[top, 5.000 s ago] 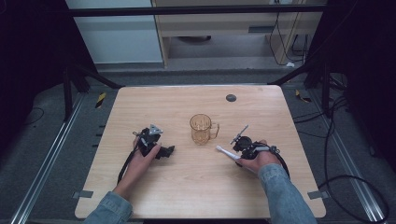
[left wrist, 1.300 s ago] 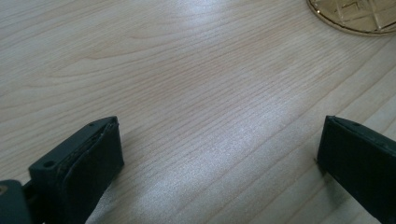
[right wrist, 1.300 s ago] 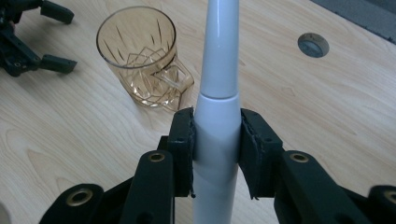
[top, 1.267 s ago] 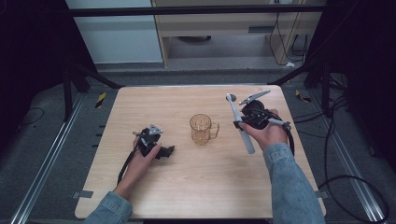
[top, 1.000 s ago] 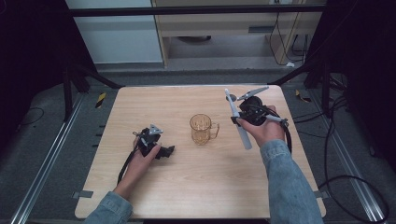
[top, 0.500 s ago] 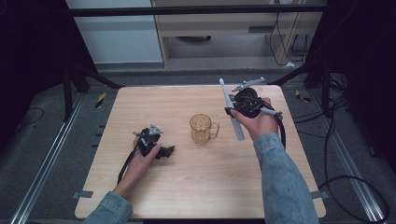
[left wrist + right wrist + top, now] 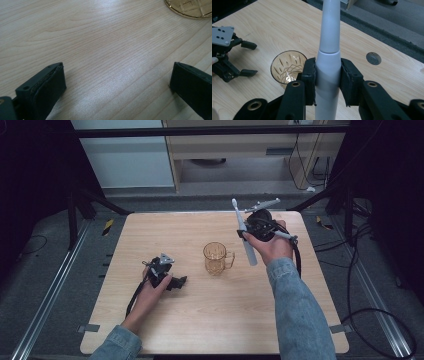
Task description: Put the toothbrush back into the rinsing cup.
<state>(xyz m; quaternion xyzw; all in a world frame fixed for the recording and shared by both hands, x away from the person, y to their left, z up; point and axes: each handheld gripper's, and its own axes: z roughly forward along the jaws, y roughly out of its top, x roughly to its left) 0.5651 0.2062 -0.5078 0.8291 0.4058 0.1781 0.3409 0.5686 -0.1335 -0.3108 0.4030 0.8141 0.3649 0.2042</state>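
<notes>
Since the earlier frame, the right gripper (image 7: 246, 231) is raised above the table (image 7: 310, 295), clamped on the toothbrush (image 7: 243, 233); beside it stands the glass mug (image 7: 216, 258). The left gripper (image 7: 179, 282) is held with jaws apart.

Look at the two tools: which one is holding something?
The right tool, raised beside the amber mug, clamps a white electric toothbrush. The left tool rests on the table, open with nothing between its jaws.

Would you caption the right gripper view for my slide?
Right tool clamps a toothbrush above the amber mug.
</notes>
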